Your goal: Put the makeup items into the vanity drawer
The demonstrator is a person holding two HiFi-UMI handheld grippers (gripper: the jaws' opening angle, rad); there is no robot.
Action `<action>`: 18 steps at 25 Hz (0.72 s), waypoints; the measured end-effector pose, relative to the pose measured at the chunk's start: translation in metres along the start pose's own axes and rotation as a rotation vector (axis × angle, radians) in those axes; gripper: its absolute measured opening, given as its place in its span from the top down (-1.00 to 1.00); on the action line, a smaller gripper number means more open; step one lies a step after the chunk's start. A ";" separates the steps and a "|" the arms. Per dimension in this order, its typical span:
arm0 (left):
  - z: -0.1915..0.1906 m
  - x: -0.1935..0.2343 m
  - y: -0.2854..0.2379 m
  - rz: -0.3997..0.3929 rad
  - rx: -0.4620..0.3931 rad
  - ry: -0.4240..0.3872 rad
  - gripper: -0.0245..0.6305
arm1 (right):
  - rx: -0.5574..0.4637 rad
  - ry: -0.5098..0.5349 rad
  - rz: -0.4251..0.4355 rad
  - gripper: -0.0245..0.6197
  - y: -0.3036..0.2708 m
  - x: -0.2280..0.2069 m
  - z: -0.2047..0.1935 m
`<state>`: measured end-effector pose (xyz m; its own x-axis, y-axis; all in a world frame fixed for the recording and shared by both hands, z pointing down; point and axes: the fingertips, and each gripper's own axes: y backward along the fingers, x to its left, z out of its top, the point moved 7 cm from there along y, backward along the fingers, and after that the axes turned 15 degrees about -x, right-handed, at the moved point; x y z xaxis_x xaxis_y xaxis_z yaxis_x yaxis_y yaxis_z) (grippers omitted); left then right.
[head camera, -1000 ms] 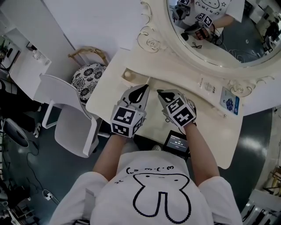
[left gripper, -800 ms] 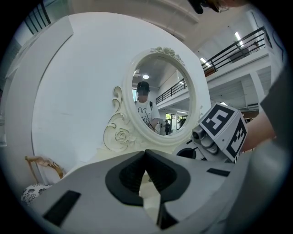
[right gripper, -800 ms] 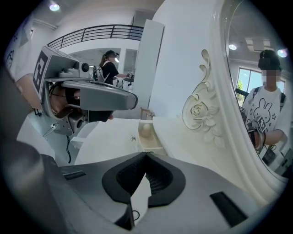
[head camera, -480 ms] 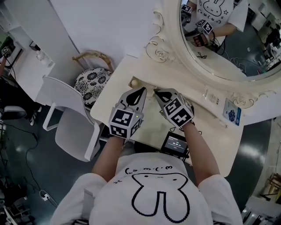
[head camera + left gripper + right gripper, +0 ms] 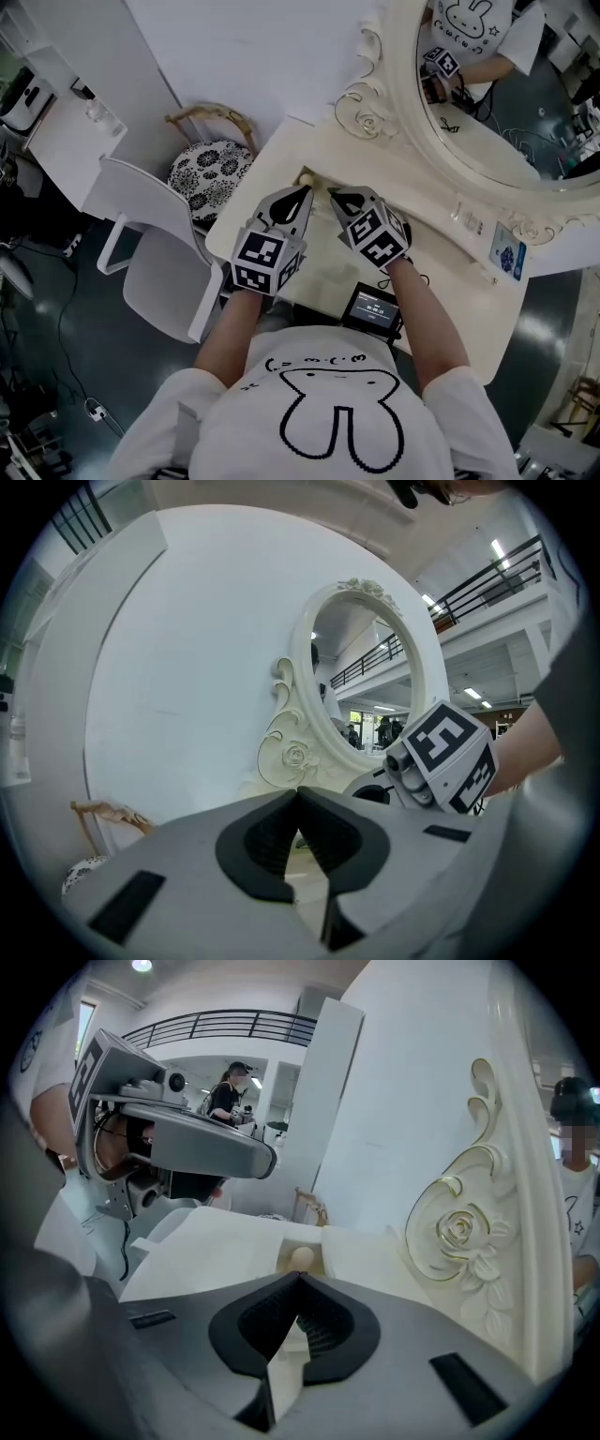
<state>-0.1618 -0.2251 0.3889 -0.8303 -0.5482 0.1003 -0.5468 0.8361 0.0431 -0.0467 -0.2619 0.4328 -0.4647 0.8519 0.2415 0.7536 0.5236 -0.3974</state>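
The left gripper (image 5: 301, 191) and right gripper (image 5: 337, 196) had closed, empty jaws over the cream vanity table (image 5: 272, 178). Closed like that, they could knock the small round beige ball (image 5: 307, 178) at the far left away.

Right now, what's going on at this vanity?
A person holds a claw in each hand over the cream vanity table, facing the oval mirror. The left claw and right claw are side by side, both shut with nothing between their jaws. Their tips point at a small round beige item in a recess at the table's back corner. A blue-and-white packet lies by the mirror's base. Nothing is picked up yet, and no open drawer shows.
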 end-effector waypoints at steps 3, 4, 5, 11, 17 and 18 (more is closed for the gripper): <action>-0.001 0.006 0.001 -0.004 0.004 0.004 0.92 | 0.014 0.004 -0.007 0.89 -0.010 -0.001 -0.004; -0.001 0.008 0.001 -0.008 0.006 0.002 0.92 | 0.022 0.004 -0.007 0.88 -0.014 -0.001 -0.005; -0.001 0.010 0.001 -0.011 0.008 0.001 0.92 | 0.030 0.004 -0.007 0.88 -0.017 -0.001 -0.007; -0.001 0.021 0.001 -0.022 0.018 0.006 0.92 | 0.100 -0.021 -0.024 0.88 -0.034 -0.004 -0.019; -0.004 0.023 -0.001 -0.054 0.033 0.005 0.92 | 0.165 -0.037 -0.073 0.88 -0.046 -0.009 -0.029; -0.004 0.023 -0.002 -0.059 0.035 0.005 0.92 | 0.174 -0.042 -0.081 0.88 -0.048 -0.011 -0.030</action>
<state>-0.1799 -0.2391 0.3954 -0.7959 -0.5965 0.1034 -0.5985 0.8010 0.0140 -0.0636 -0.2961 0.4757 -0.5421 0.8043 0.2432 0.6231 0.5790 -0.5258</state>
